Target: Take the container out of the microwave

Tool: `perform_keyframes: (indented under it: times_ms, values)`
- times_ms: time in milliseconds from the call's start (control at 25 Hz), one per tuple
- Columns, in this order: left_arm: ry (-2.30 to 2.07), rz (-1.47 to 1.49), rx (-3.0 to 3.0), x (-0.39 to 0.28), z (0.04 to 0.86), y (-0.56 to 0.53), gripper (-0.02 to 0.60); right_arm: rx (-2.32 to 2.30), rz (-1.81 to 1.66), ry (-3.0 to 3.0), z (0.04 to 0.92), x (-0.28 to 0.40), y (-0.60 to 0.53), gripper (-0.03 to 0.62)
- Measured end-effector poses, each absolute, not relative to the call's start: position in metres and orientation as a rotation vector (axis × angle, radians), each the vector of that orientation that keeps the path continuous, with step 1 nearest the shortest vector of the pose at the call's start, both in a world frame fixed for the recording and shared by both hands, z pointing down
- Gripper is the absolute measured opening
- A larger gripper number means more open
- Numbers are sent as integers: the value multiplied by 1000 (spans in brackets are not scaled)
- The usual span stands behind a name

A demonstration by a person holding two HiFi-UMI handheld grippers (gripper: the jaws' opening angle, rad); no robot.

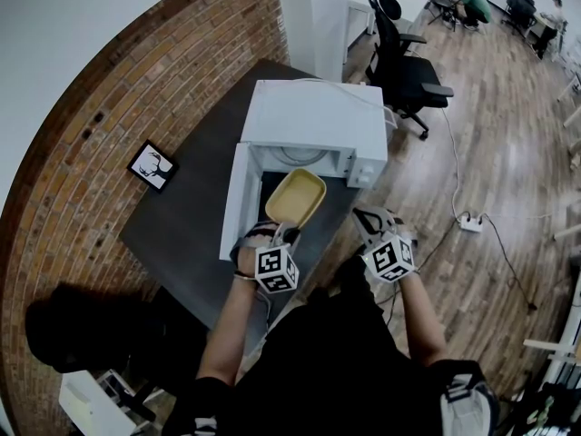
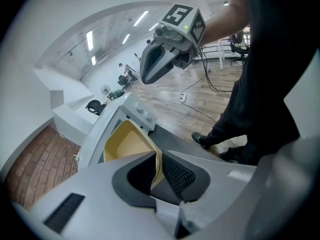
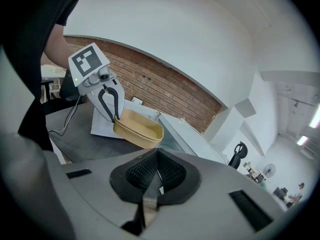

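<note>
A shallow yellow container hangs just in front of the white microwave's open cavity, above the dark table. My left gripper is shut on its near rim; in the left gripper view the rim sits pinched between the black pads. The microwave door stands swung open to the left. My right gripper hovers off the table's right edge, apart from the container, shut with nothing in it. From the right gripper view, the left gripper holds the container level.
A framed picture lies on the table's left part, by the brick wall. A black office chair stands behind the microwave on the right. A power strip and cables lie on the wooden floor.
</note>
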State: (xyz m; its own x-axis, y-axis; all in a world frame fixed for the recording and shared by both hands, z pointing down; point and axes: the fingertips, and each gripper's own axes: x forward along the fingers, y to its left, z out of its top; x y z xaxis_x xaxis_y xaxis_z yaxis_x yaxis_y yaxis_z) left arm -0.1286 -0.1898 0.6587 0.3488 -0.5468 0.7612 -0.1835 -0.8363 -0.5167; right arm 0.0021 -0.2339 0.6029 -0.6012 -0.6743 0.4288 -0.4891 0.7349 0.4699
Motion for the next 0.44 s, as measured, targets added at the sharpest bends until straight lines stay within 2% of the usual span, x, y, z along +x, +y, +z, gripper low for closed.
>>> perform_keyframes:
  times_ms: [440]
  values:
    - [653, -1491, -2298, -129, 662, -193, 40, 858, -418, -2342, 605, -1, -239, -2]
